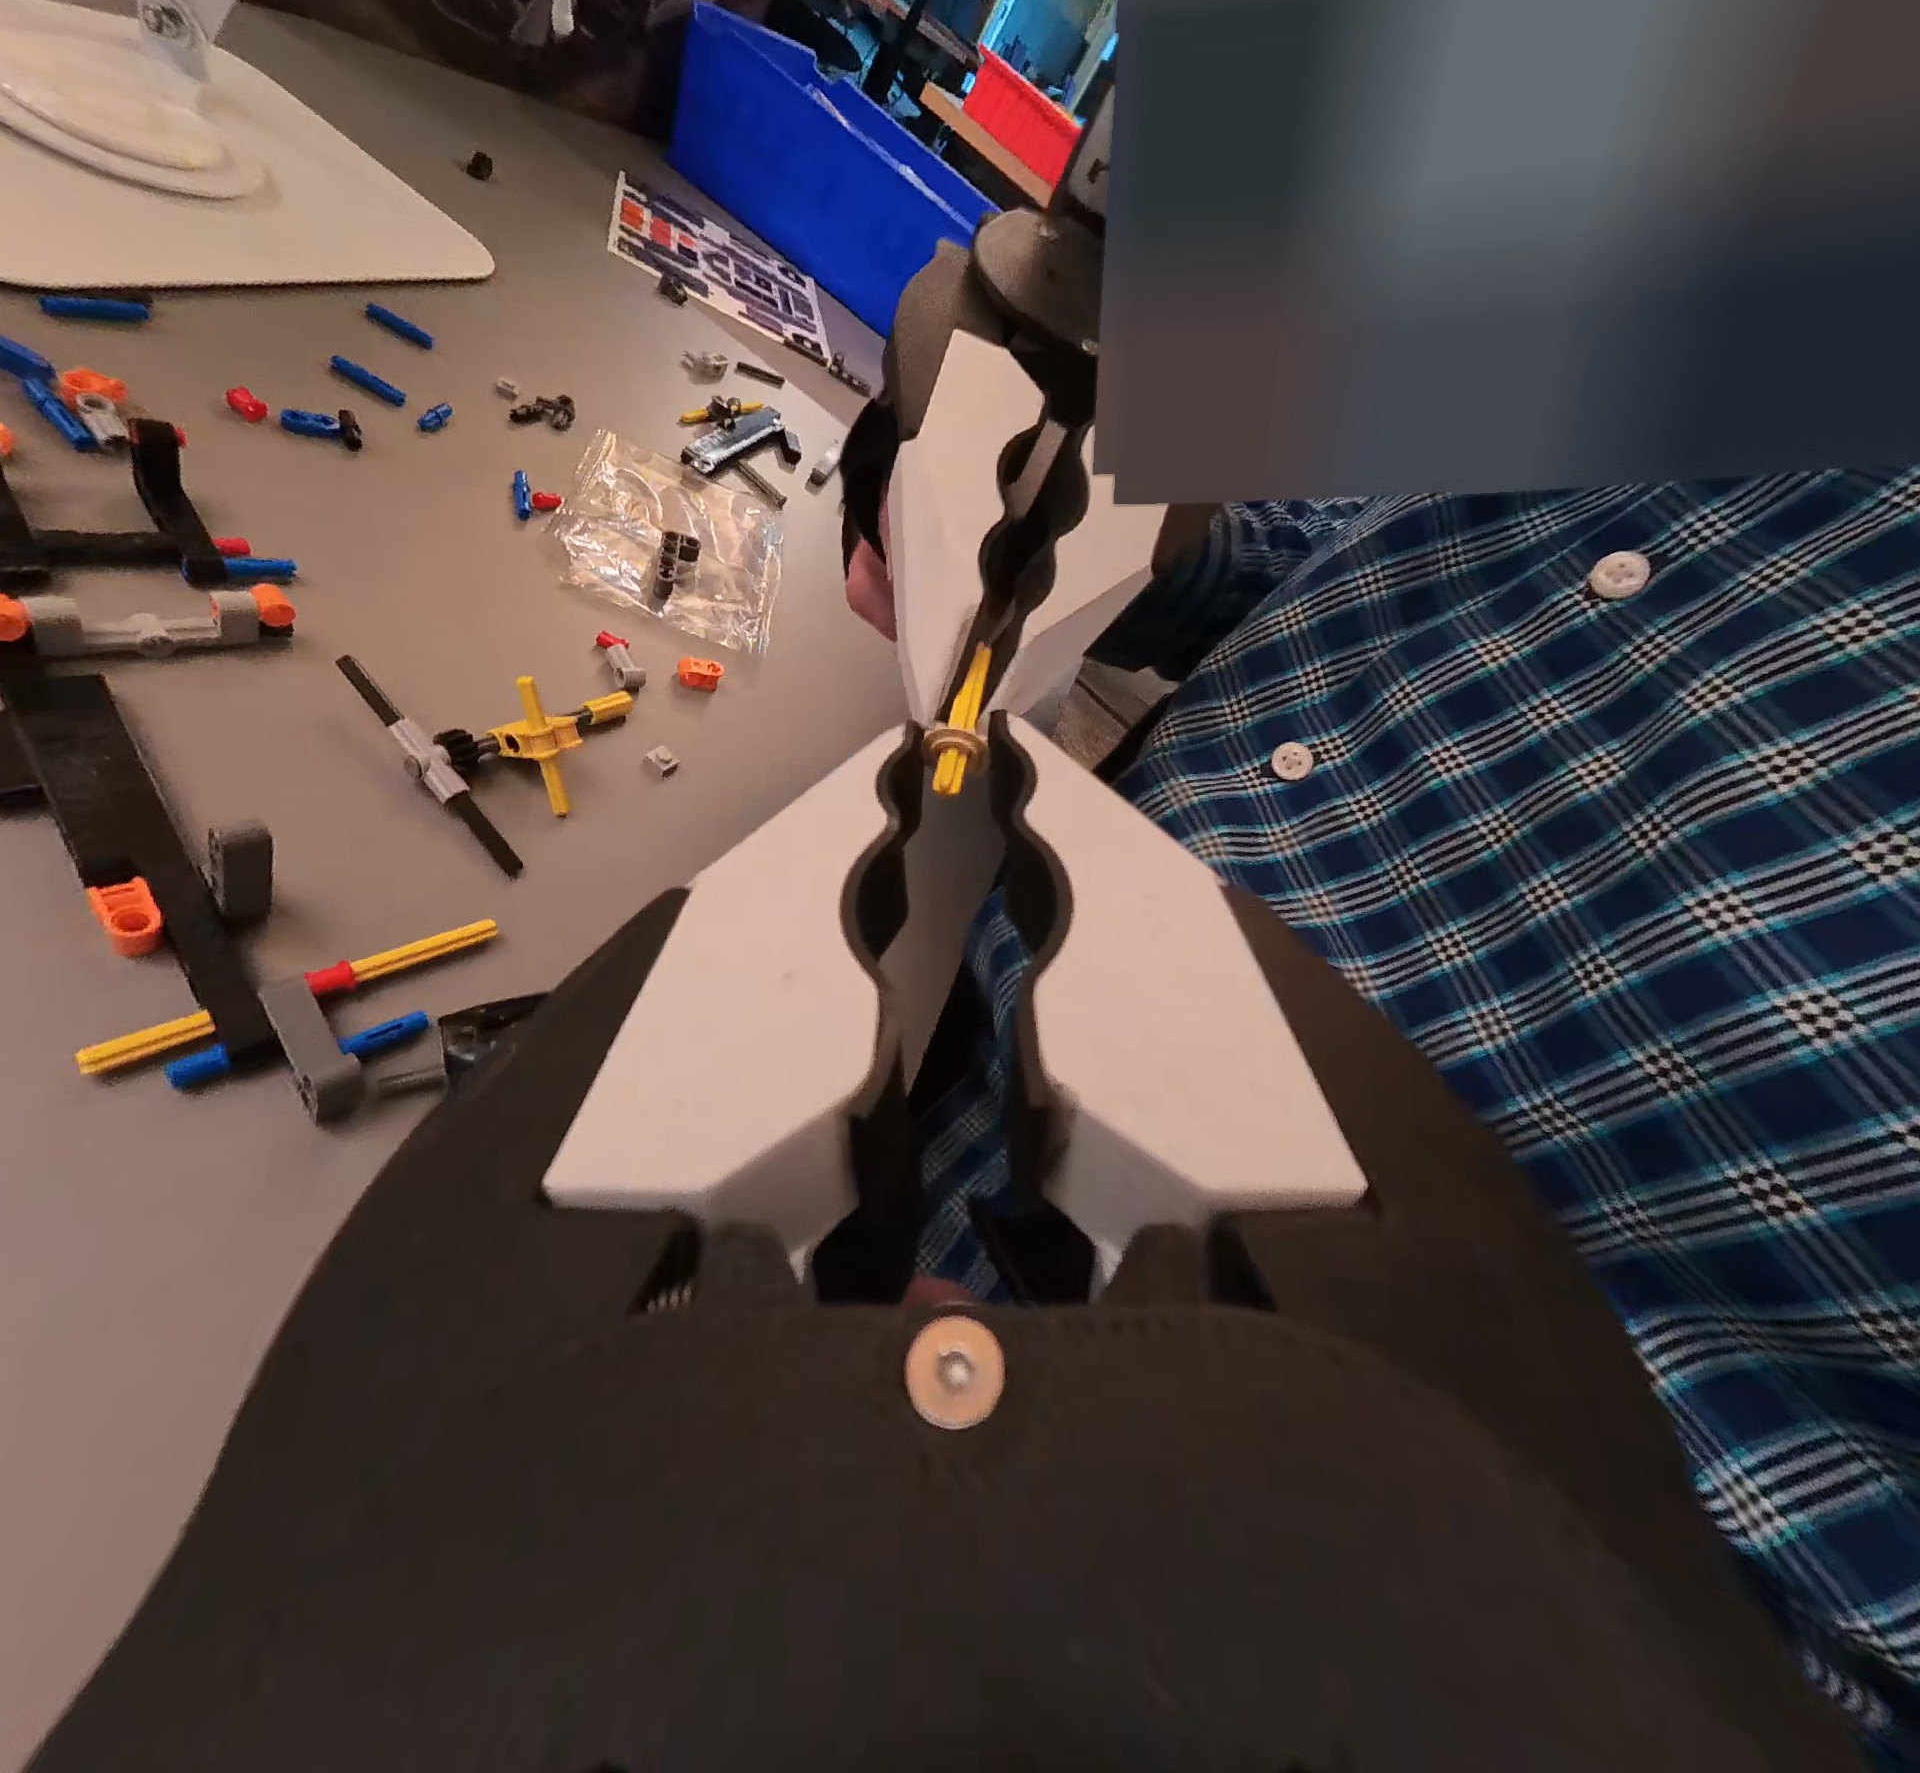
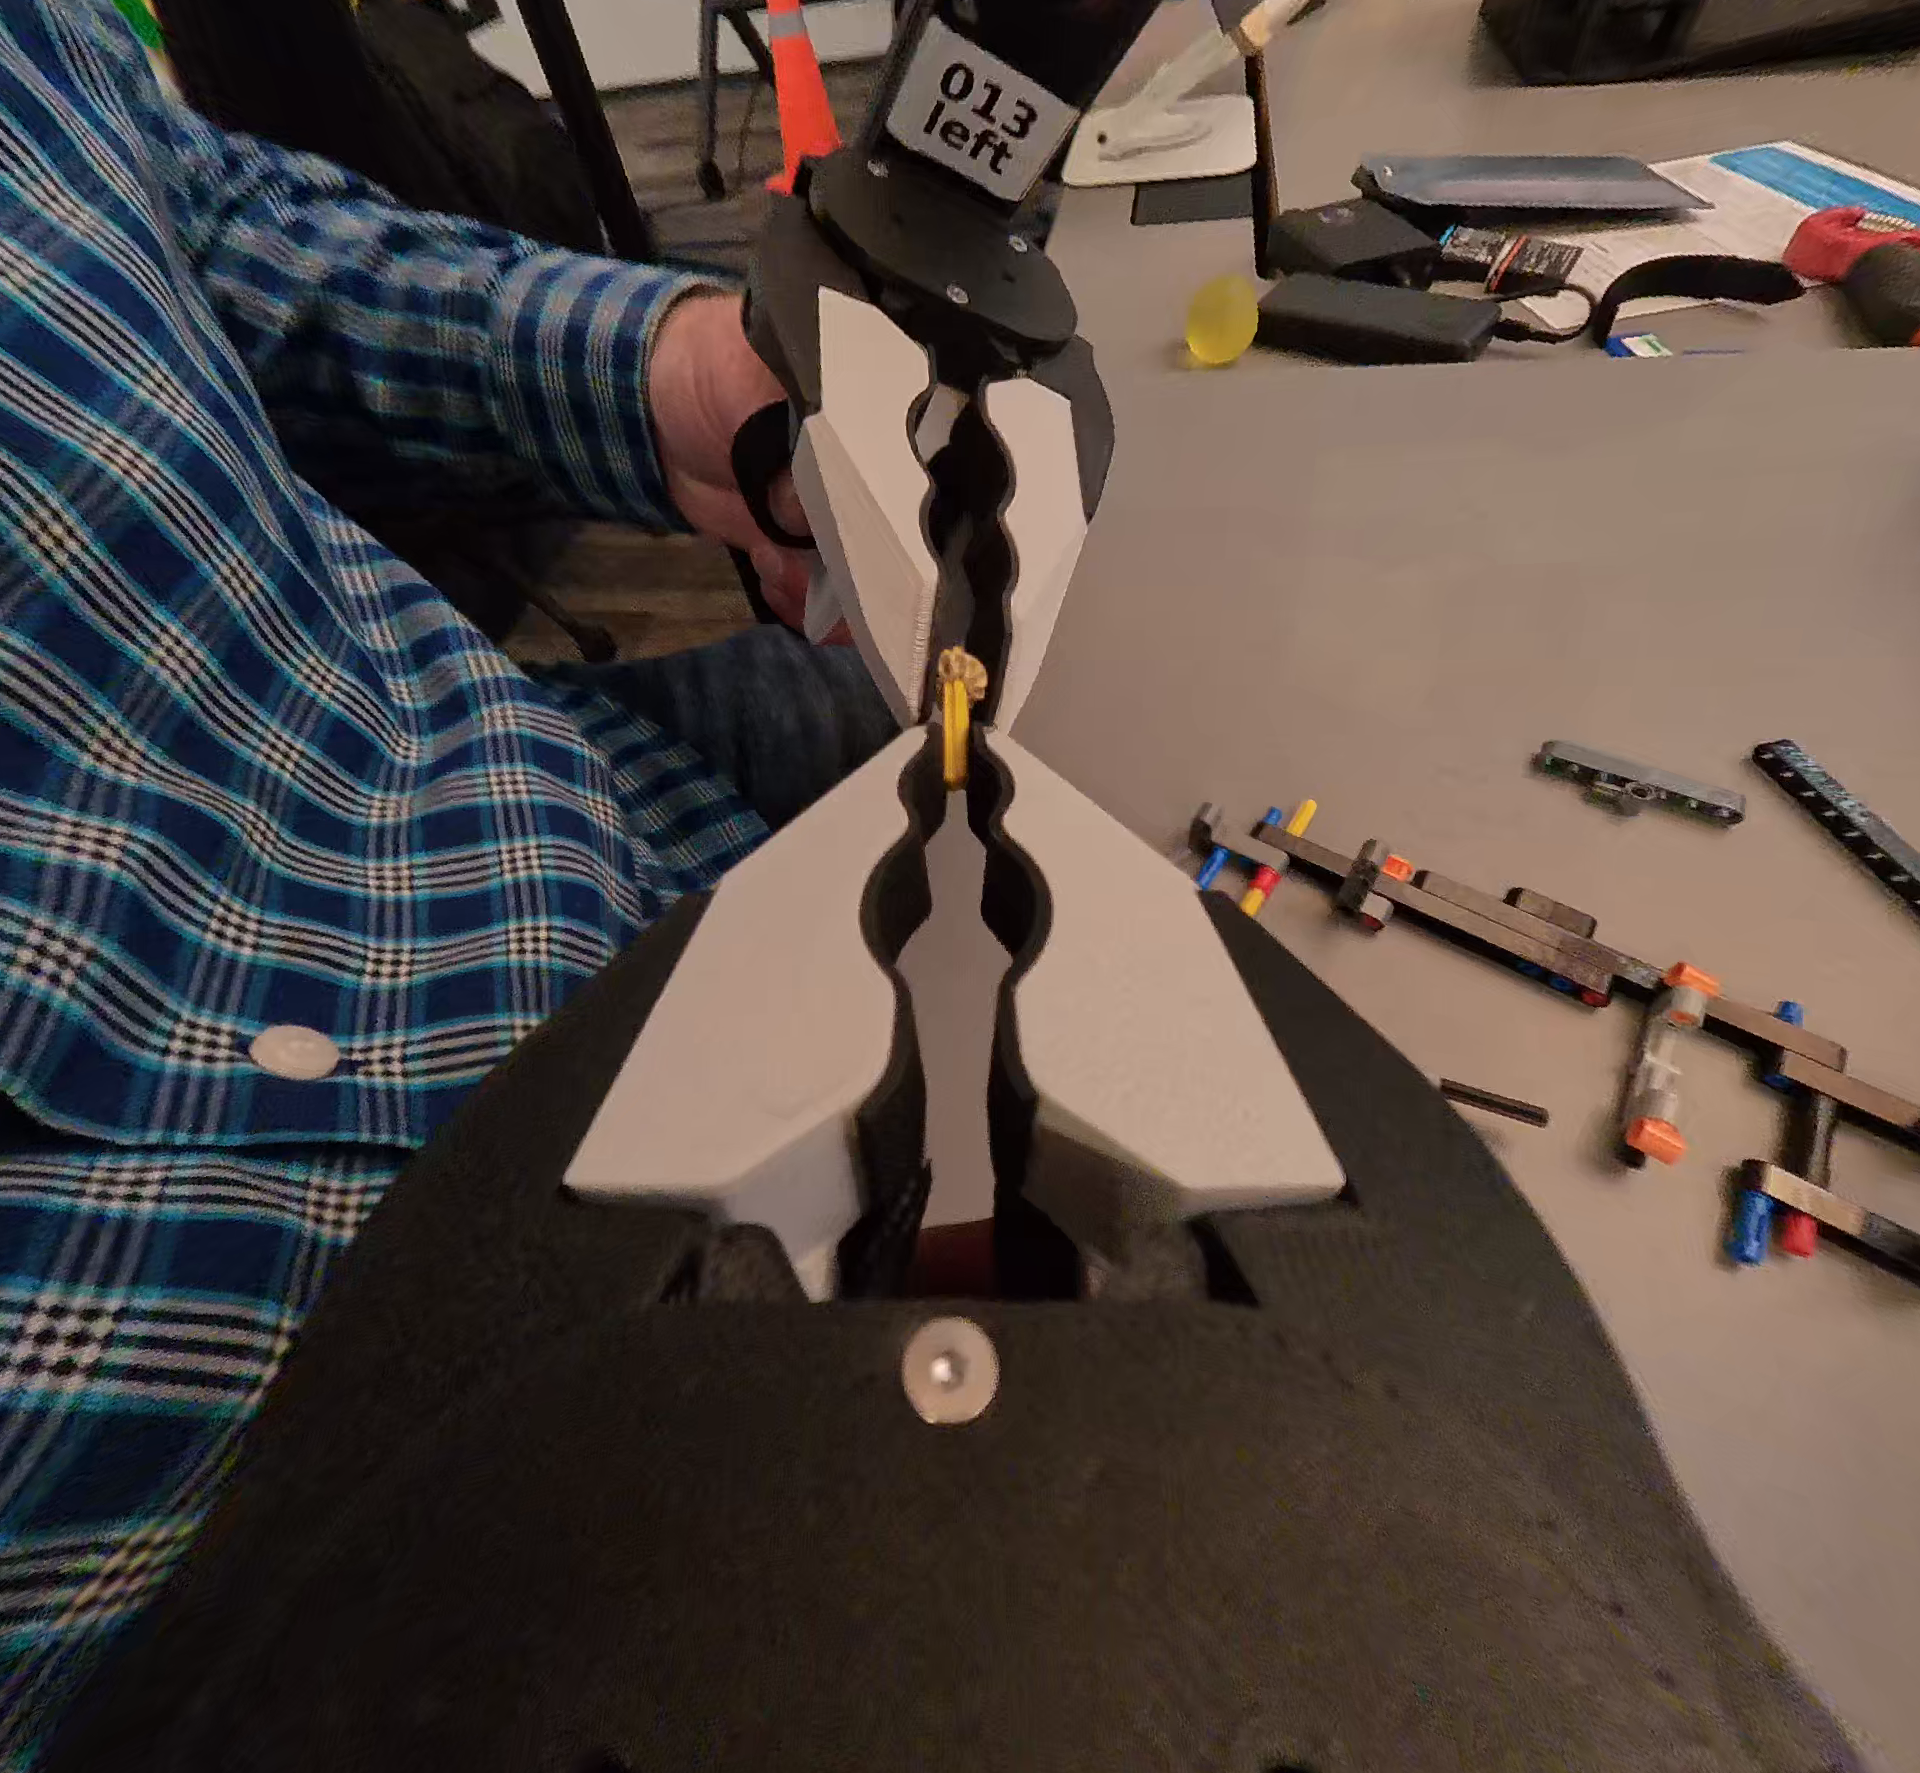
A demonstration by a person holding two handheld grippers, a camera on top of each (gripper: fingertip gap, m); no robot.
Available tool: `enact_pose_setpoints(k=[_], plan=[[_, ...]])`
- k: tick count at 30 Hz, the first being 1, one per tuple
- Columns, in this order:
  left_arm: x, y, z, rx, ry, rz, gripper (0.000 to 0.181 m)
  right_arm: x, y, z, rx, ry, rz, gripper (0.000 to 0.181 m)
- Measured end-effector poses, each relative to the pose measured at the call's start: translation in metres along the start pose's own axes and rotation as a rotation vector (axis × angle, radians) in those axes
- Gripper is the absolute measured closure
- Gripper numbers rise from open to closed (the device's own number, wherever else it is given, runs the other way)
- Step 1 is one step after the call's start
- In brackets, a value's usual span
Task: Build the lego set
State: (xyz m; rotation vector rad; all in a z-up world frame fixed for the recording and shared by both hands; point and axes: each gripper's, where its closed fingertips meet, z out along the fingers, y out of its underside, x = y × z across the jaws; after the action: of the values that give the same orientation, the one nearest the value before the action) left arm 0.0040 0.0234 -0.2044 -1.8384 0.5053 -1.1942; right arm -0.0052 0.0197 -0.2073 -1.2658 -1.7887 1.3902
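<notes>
My left gripper (image 1: 954, 734) is shut on a small tan gear (image 1: 954, 742), held in the air in front of a plaid shirt. A yellow axle (image 1: 972, 684) passes through the gear. My right gripper (image 1: 966, 700) comes from above, tip to tip with the left, shut on the axle's far end. In the right wrist view my right gripper (image 2: 952, 736) pinches the yellow axle (image 2: 954, 752). The tan gear (image 2: 961, 674) sits at the tips of the left gripper (image 2: 961, 697). The part-built black frame (image 1: 156, 580) lies on the grey table (image 1: 436, 892) and also shows in the right wrist view (image 2: 1538, 944).
Loose blue, red, orange and yellow pieces lie around a yellow cross assembly (image 1: 535, 736). A clear bag (image 1: 675, 549), a sticker sheet (image 1: 717, 269), a blue bin (image 1: 821, 154) and a white stand base (image 1: 208, 206) sit farther back. A person's plaid shirt (image 1: 1558, 892) is close on the right. Only a small space, under 4 cm, lies between the two pairs of fingers. The white stand base (image 1: 208, 206) is about equally far from each gripper, around 40 centimetres.
</notes>
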Motion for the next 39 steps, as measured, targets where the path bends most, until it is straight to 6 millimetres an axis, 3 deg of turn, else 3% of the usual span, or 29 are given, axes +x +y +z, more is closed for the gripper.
enact_pose_setpoints(k=[14,26,31,39], plan=[[-0.002,-0.009,-0.002,0.002,-0.117,0.175,0.172,0.003,-0.006,-0.002,0.066,-0.028,0.158,0.179],[0.0,-0.008,0.001,0.054,-0.043,0.067,0.172,0.004,-0.005,-0.006,-0.032,0.095,-0.098,0.18],[0.0,-0.01,0.001,0.047,-0.069,0.114,0.172,0.002,-0.006,-0.007,0.021,0.009,0.075,0.18],[-0.001,-0.013,0.0,0.045,-0.096,0.143,0.172,0.004,-0.008,-0.008,0.052,-0.005,0.145,0.179]])
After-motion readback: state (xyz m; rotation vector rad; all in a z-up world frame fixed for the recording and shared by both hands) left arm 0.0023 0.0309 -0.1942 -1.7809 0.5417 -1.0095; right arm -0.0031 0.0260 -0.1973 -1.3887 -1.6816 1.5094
